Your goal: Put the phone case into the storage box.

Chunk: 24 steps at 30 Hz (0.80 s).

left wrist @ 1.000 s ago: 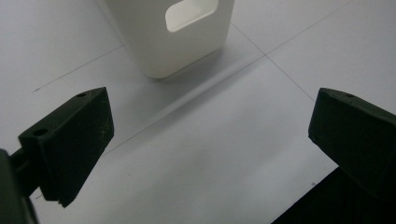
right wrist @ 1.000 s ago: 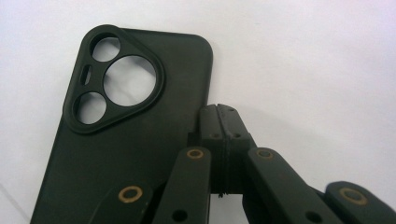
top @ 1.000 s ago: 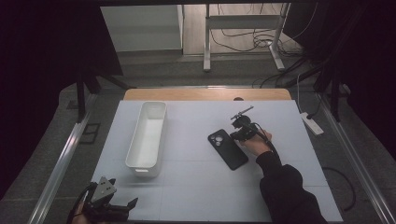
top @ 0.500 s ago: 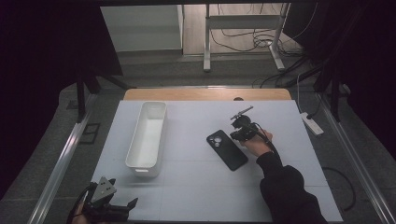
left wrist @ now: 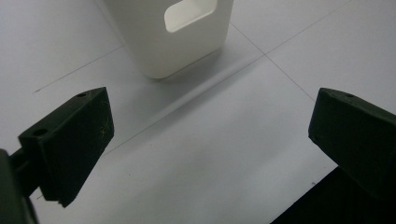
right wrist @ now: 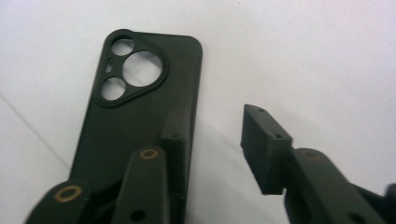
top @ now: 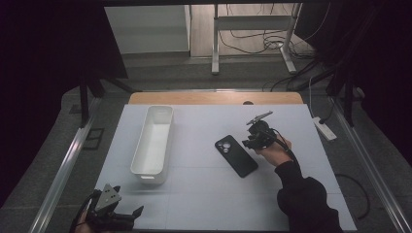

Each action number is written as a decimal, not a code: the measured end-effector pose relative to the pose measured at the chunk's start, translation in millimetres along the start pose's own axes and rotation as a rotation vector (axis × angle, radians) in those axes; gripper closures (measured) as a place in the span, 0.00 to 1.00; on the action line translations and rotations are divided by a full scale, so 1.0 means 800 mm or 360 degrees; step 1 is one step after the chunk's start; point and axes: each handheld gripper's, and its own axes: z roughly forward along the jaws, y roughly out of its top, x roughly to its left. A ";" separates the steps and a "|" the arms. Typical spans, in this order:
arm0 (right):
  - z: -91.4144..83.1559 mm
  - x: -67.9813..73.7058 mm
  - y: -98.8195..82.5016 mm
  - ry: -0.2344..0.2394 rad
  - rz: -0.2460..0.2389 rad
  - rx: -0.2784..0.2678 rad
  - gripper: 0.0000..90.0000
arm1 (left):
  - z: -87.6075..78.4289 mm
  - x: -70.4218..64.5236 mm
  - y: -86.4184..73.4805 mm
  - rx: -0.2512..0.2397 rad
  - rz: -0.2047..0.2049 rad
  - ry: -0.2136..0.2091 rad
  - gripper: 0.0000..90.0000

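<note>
A black phone case (top: pixel 236 155) lies flat on the white table, its camera cut-outs toward the far end. My right gripper (top: pixel 249 142) hovers at its right edge, held by a hand in a dark sleeve. In the right gripper view the jaws have just been opening. The left fingertip (right wrist: pixel 176 128) sits over the rim of the phone case (right wrist: pixel 135 116), and only bare table shows in the gap of the right gripper (right wrist: pixel 215 122). My left gripper (top: pixel 137 215) rests open at the near left corner. The left gripper (left wrist: pixel 210 135) has nothing between its jaws.
A long white bin (top: pixel 138 145) stands left of centre, lengthwise away from me. Its near end with a handle slot (left wrist: pixel 187 16) is just beyond my left gripper. The table's near edge shows dark at the lower right of the left gripper view. A white power strip (top: pixel 323 128) lies past the right edge.
The right gripper's jaws have parted and the hand has lifted slightly off the phone case. The case stays where it lay. The left gripper has not moved.
</note>
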 end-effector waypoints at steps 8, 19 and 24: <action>-0.011 0.004 -0.009 -0.0001 -0.0009 0.0013 0.53 | 0.000 0.000 0.000 0.0002 0.0005 0.0000 0.01; -0.023 0.005 -0.017 0.0001 0.0052 0.0035 0.19 | 0.000 -0.001 0.000 0.0007 0.0014 0.0002 0.01; -0.025 0.006 -0.022 -0.0012 0.0105 0.0027 0.01 | 0.000 -0.001 0.000 0.0009 0.0019 0.0004 0.01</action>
